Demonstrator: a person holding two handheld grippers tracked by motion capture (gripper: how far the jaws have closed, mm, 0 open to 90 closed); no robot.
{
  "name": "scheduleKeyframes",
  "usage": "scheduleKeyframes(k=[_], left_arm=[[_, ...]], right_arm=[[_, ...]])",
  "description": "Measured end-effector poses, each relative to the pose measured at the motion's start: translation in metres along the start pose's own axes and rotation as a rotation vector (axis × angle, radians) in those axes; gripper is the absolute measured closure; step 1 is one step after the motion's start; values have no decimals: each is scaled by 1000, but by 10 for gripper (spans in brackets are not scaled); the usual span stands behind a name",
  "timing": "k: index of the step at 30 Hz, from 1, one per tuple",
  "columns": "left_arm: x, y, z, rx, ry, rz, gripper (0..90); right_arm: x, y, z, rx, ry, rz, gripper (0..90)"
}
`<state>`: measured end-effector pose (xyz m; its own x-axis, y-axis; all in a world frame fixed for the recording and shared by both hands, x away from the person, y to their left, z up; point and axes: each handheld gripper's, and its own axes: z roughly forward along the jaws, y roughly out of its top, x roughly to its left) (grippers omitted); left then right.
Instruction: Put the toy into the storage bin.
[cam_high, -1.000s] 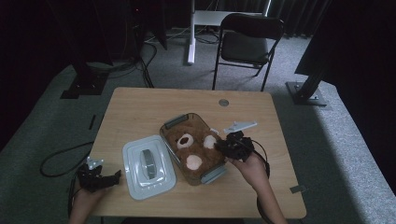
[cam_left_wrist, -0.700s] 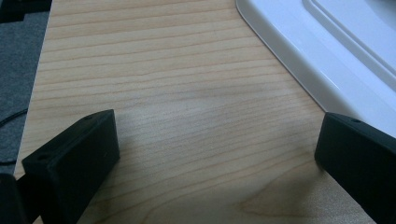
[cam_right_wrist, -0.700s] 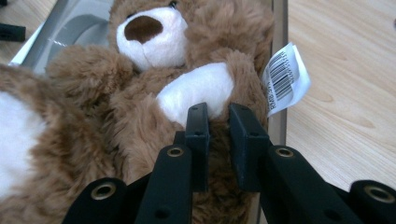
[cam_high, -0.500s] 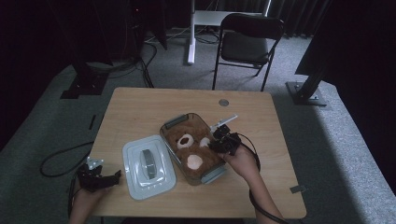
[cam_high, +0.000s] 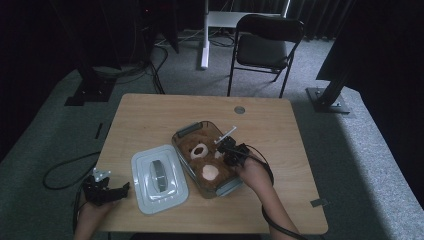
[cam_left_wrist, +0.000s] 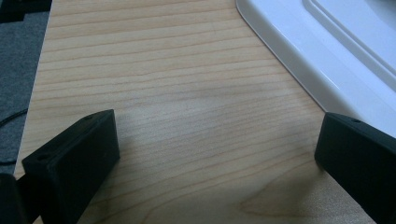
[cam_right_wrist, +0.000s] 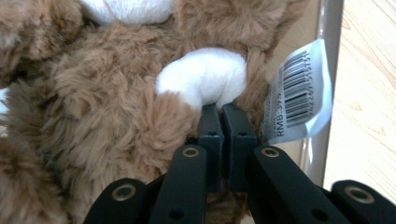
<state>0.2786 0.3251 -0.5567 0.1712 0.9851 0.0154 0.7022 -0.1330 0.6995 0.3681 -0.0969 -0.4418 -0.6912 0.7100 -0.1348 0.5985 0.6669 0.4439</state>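
Right gripper (cam_right_wrist: 219, 109) has just been closing and pinches the plush toy's (cam_right_wrist: 107, 102) white paw (cam_right_wrist: 203, 77) inside the container (cam_high: 227, 186). Best lift slowly, straight up, so the thin hold doesn't slip. Left gripper (cam_left_wrist: 210, 154) rests spread on the table (cam_left_wrist: 163, 93), near left of the lid (cam_high: 159, 176).

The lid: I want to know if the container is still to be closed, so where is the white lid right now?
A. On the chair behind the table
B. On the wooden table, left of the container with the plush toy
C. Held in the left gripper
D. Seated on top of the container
B: in the high view the white lid lies flat on the table, beside the open container that holds the brown plush toy.
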Motion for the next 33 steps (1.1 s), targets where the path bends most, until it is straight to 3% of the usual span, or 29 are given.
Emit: scheduleKeyframes(k=[7, 12, 20, 25, 30, 33], left_arm=[[0, 0, 0, -1, 0, -1, 5], [0, 0, 0, -1, 0, -1, 5], [0, 0, 0, -1, 0, 0, 5], [0, 0, 0, 0, 0, -1, 5], [0, 0, 0, 0, 0, 0, 5], [0, 0, 0, 0, 0, 0, 5]], right_arm=[[-8, -10, -8, -95, 60, 57, 855], [-15, -16, -24, -172, 116, 96, 821], [-13, -23, -60, -291, 149, 116, 615], [-3, -23, -83, -351, 179, 82, 553], [23, -24, -104, -396, 223, -14, 604], [34, -25, -107, -408, 260, -57, 655]])
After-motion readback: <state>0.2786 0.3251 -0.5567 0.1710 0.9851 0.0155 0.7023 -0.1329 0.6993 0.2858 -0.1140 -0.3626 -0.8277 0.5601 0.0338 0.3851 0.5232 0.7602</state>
